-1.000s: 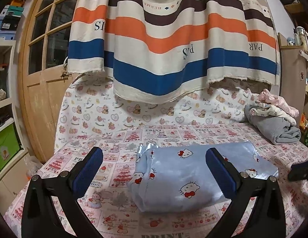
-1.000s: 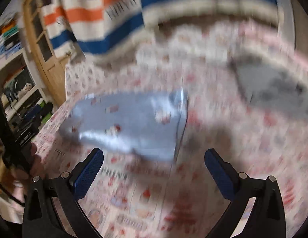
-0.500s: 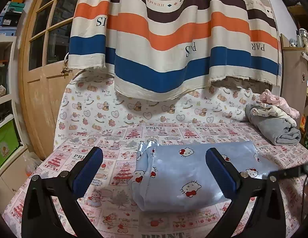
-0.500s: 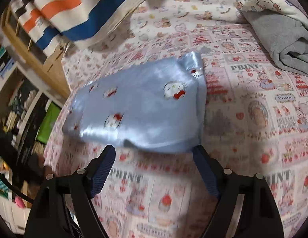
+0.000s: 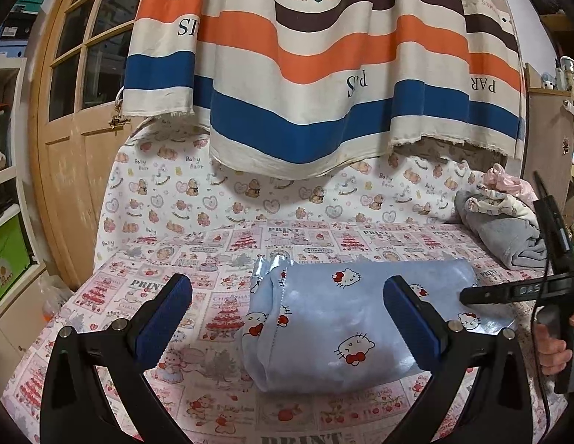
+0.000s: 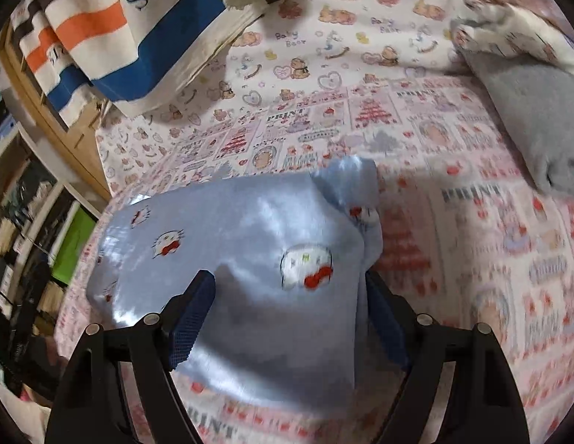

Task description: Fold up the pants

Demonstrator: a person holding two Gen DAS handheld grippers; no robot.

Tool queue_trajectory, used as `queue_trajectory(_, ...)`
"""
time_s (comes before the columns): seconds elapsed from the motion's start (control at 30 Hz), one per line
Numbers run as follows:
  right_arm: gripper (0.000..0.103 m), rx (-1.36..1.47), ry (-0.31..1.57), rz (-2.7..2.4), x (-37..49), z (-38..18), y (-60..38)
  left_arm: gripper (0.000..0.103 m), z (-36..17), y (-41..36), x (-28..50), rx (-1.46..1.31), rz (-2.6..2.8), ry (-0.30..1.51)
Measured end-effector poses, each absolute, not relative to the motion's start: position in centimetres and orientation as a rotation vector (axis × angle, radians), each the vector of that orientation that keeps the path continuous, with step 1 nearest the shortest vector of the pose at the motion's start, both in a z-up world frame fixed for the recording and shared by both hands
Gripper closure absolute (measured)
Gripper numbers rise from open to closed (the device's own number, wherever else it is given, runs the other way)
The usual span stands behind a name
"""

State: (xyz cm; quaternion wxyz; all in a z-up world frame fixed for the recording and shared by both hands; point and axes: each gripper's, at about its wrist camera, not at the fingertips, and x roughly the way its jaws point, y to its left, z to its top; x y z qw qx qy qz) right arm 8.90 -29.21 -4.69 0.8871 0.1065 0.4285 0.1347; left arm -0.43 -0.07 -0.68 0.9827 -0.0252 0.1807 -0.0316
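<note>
Folded pale-blue pants, printed with white cartoon cat faces wearing red bows, lie as a soft, rounded bundle near the middle of a bed covered by a pink patchwork-print sheet; the fabric has a faint satiny sheen, its layered edges stacked at one end and a small tab of cloth standing up at the far corner; the top surface is smooth, the folds plump rather than pressed flat.

The right gripper, black-framed with blue textured pads, straddles the near end of the bundle; its jaws have just been closing and now stand fairly wide with the pants between them; one finger rests over the top of the cloth and the other sits by the stacked side edge, and no squeeze shows in the fabric.

The left gripper hangs above the sheet in front of the bundle, jaws spread wide and holding nothing; a person's hand shows at the right edge of that view.

Toward the back corner sits a rolled grey garment with paler clothing heaped on it; behind the bed a cream bear-print cloth rises; above it hangs a coarse striped curtain in orange, blue, brown and cream; a wooden glazed door stands beside it.
</note>
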Motion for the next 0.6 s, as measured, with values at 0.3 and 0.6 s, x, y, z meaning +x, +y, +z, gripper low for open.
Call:
queue_trajectory(0.3, 0.058, 0.036, 0.91, 0.37, 9.3, -4.6, -26.2, 0.0, -0.6, -0.1, -0.3, -0.043, -0.064, 0.365)
queue_trajectory(0.6, 0.084, 0.028, 0.858, 0.414, 8.9, -4.7, -26.0, 0.0, -1.5, 2.1, 2.6, -0.141, -0.062, 0.527)
